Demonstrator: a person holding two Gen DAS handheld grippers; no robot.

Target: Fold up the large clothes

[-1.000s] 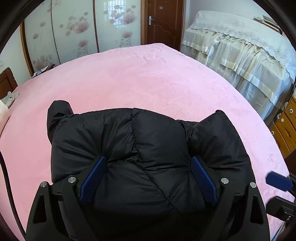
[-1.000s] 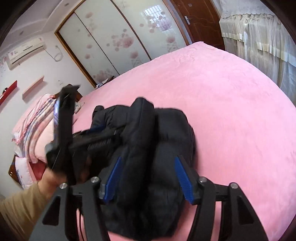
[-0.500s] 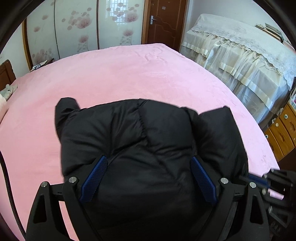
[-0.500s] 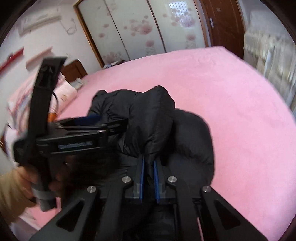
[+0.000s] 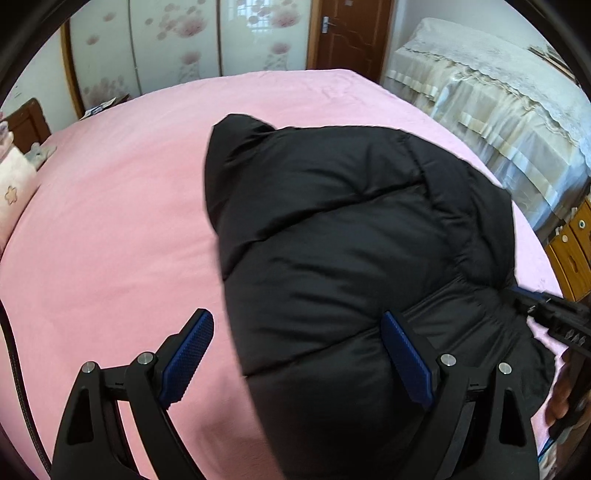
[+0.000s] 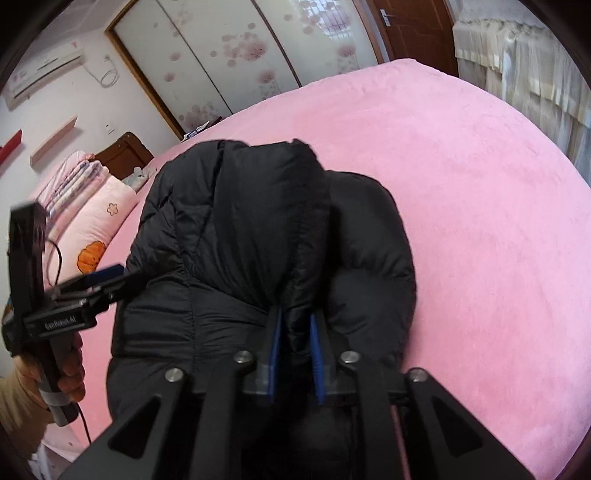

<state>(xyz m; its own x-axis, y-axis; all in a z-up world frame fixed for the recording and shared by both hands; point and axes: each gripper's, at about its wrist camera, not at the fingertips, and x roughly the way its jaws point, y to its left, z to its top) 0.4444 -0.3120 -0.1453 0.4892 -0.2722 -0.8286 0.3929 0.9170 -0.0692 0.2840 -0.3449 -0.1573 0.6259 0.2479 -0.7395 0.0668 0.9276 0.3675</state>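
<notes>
A black puffer jacket (image 5: 351, 240) lies bunched on the pink bed (image 5: 110, 221). My left gripper (image 5: 295, 319) stands open at the jacket's near left edge, with one pad over the bare bed cover and the other over the jacket, gripping nothing. In the right wrist view a raised ridge of the jacket (image 6: 258, 221) runs between the pads of my right gripper (image 6: 295, 317). Its jaws are opening, but the pads still press the fabric. The left gripper (image 6: 107, 275) shows at the jacket's left side, and the right gripper (image 5: 546, 310) at the jacket's right side.
Folded pink bedding and a pillow (image 6: 96, 206) lie at the head of the bed. A cream lace-covered piece of furniture (image 5: 498, 110) and wooden drawers (image 5: 569, 251) stand past the bed's right edge. Floral wardrobe doors (image 5: 184, 48) and a brown door (image 5: 347, 33) are behind.
My left gripper slid left, so its left pad is now off the jacket and over the bed. My right gripper closed on a fold of the jacket and sank lower.
</notes>
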